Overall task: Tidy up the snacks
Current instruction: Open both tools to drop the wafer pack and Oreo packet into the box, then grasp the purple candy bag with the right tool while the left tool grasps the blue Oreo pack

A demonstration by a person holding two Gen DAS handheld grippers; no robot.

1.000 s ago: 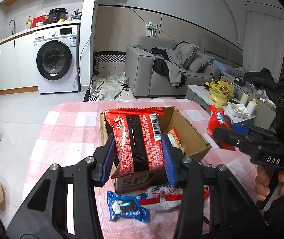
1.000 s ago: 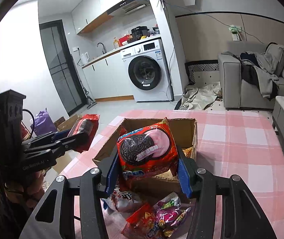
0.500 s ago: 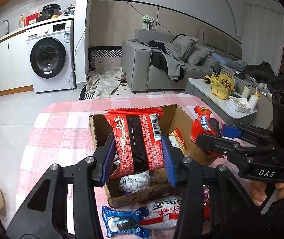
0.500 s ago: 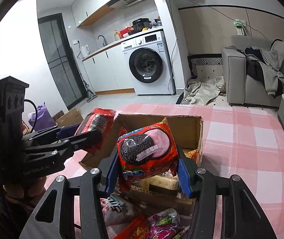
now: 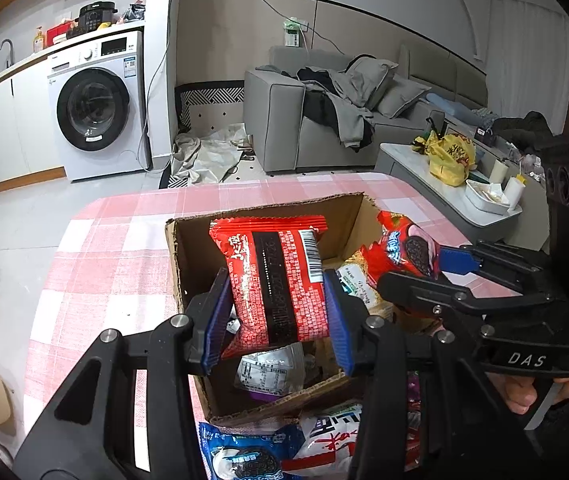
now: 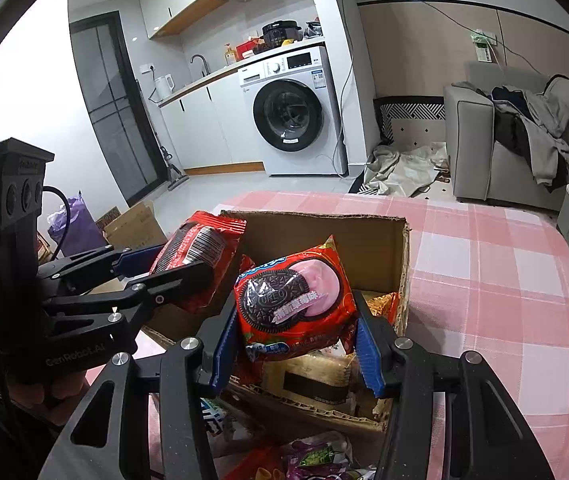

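An open cardboard box (image 5: pixel 188 264) (image 6: pixel 364 232) stands on the pink checked table (image 5: pixel 104 248) (image 6: pixel 504 280). My left gripper (image 5: pixel 276 320) is shut on a red noodle packet (image 5: pixel 276 276) and holds it over the box; the packet also shows in the right wrist view (image 6: pixel 200 256). My right gripper (image 6: pixel 294 344) is shut on a red Oreo packet (image 6: pixel 292 304) and holds it over the box's right side, where the left wrist view (image 5: pixel 404 252) shows it too. Several packets (image 5: pixel 272 368) lie inside the box.
Loose snacks lie on the table in front of the box: a blue Oreo pack (image 5: pixel 244 456), a white and red pack (image 5: pixel 332 436), colourful candy bags (image 6: pixel 316 456). Beyond the table are a washing machine (image 5: pixel 96 108), a grey sofa (image 5: pixel 324 112) and a low table (image 5: pixel 464 184).
Both grippers have moved forward over the box, each with its packet still held. The box now sits closer and lower in both views.
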